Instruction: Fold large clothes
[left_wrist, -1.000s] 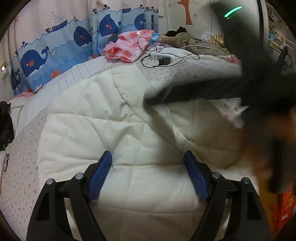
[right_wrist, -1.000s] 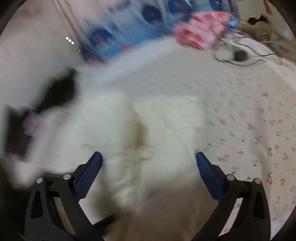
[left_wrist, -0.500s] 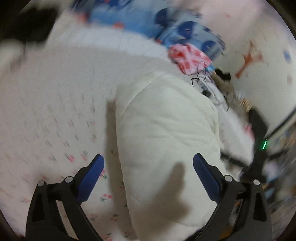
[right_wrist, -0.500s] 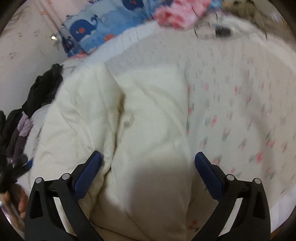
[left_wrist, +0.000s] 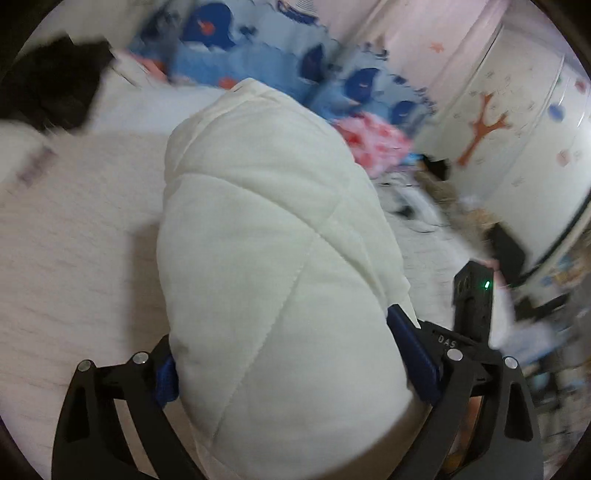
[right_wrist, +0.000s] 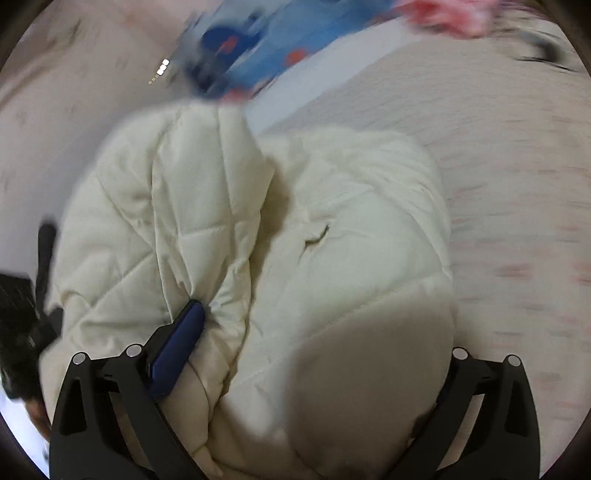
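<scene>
Across the bed, you have one pale floral-print bedsheet (left_wrist: 74, 266) under one cream quilted padded jacket (left_wrist: 266, 258), which is bundled lengthwise near the bed's middle. A second ago it lay spread flat and clear of both tools; now its bulk fills the space between each pair of fingers. Judgement: you are gathering it for the next fold. Count: two grippers. Your left gripper (left_wrist: 295, 358) stands wide, blue pads touching the bundle on both sides, not clamped. Your right gripper (right_wrist: 310, 339) is also spread wide; one blue pad (right_wrist: 177, 343) presses into a quilted fold, the other is hidden under cloth. One pink checked cloth (left_wrist: 373, 144) lies well apart, by the whale-print pillows (left_wrist: 258, 62).
</scene>
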